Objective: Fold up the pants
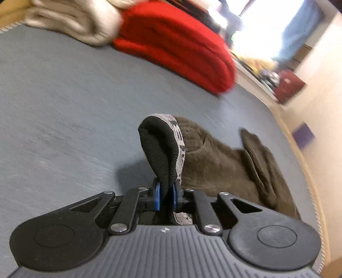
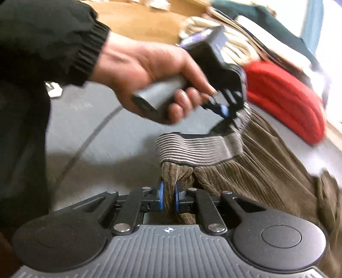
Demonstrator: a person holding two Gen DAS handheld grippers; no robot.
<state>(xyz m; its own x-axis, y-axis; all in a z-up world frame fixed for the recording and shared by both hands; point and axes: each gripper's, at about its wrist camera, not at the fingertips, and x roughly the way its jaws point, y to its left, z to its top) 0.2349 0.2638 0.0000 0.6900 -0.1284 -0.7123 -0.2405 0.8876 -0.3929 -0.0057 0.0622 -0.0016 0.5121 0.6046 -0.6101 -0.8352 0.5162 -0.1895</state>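
Brown corduroy pants (image 1: 224,166) hung between both grippers above the grey bench (image 1: 64,107). The left gripper (image 1: 166,197) was clamped on the striped waistband (image 2: 198,149); the right gripper (image 2: 168,197) pinched a fold of corduroy just below that band. The left hand (image 2: 149,72) gripped its handle. A folded red blanket (image 1: 177,45) and a cream one (image 1: 72,19) lay at the far edge, touching.

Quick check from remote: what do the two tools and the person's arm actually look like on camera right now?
Both tools, left tool and right tool, match: black linkage arms with silver rivets, blue finger pads, two round black discs, and a ribbed grey body bearing a small crosshair mark. The hand is bare, below a black sleeve with a ribbed cuff, on a grey handle.
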